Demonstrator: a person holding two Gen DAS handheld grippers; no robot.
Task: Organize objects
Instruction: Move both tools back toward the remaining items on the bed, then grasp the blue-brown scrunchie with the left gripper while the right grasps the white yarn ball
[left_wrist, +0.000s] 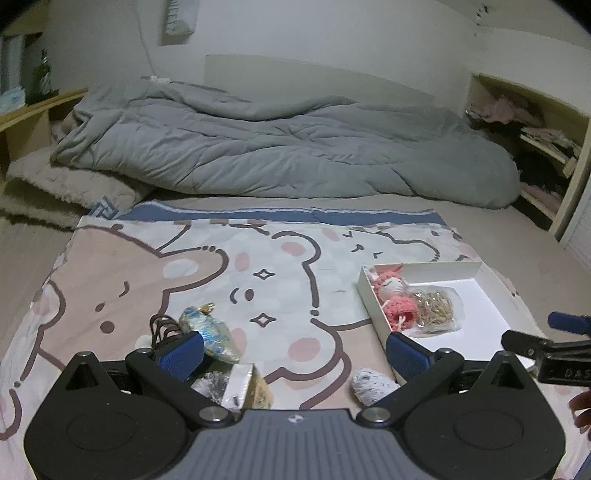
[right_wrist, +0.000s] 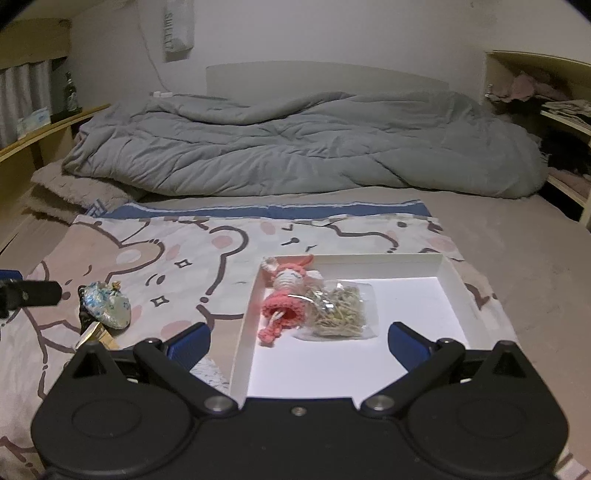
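Observation:
A shallow white box (right_wrist: 448, 280) lies on the cartoon-bear cloth; it holds a pink crochet doll (right_wrist: 286, 295) and a clear bag of rubber bands (right_wrist: 341, 308). The box also shows in the left wrist view (left_wrist: 491, 291). My right gripper (right_wrist: 299, 343) is open and empty, above the box's near edge. My left gripper (left_wrist: 295, 350) is open and empty over loose items: a blue-patterned pouch (left_wrist: 210, 334), a small gold-edged box (left_wrist: 247, 384), a grey-white woolly ball (left_wrist: 369, 386) and dark cords (left_wrist: 162, 326).
A rumpled grey duvet (left_wrist: 280, 144) lies across the back of the bed. Wooden shelves (left_wrist: 546, 147) stand at the right, and a ledge with a green bottle (left_wrist: 40, 77) at the left. The cartoon cloth (left_wrist: 129, 266) covers the near bed.

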